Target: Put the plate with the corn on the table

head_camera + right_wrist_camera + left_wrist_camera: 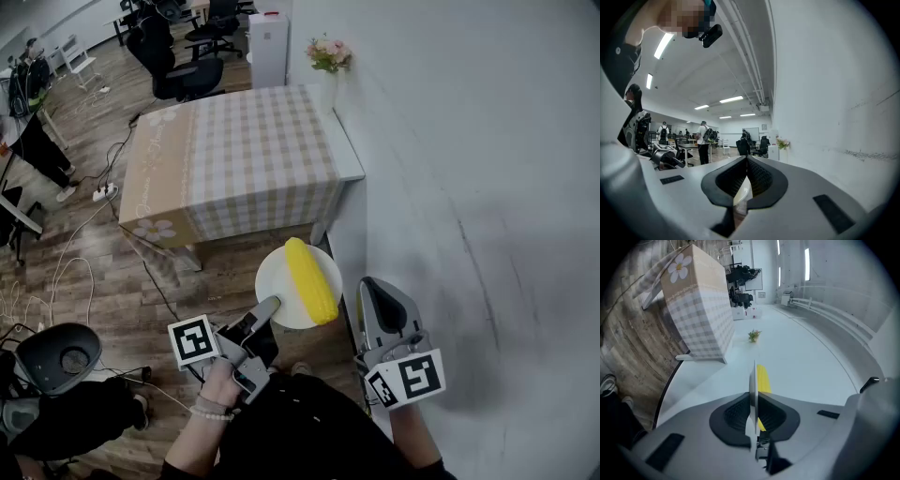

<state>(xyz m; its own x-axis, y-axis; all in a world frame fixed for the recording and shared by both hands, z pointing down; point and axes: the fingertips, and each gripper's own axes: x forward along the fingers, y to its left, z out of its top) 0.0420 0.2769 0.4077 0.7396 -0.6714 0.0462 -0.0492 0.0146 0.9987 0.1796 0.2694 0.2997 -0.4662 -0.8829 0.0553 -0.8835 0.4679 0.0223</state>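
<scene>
Pinching one plate (273,278) bearing one corn (312,281), left tongs (272,306), right tongs (376,292) pressed together, one table (253,150)

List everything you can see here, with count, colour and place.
plate: one, white, clamped by its rim in the left gripper, over the floor short of the table
corn: one cob, yellow, lying on the plate
table: one, under a beige-and-white checked cloth, against the wall
flowers: one bunch, pink, at the table's far corner
cabinet: one, white, beyond the table
office chairs: several, black, beyond the table
power strip: one, white, on the wooden floor among cables
people: several, at the room's far end
left gripper: grey, shut on the plate
right gripper: grey, shut, holding nothing, beside the wall
</scene>
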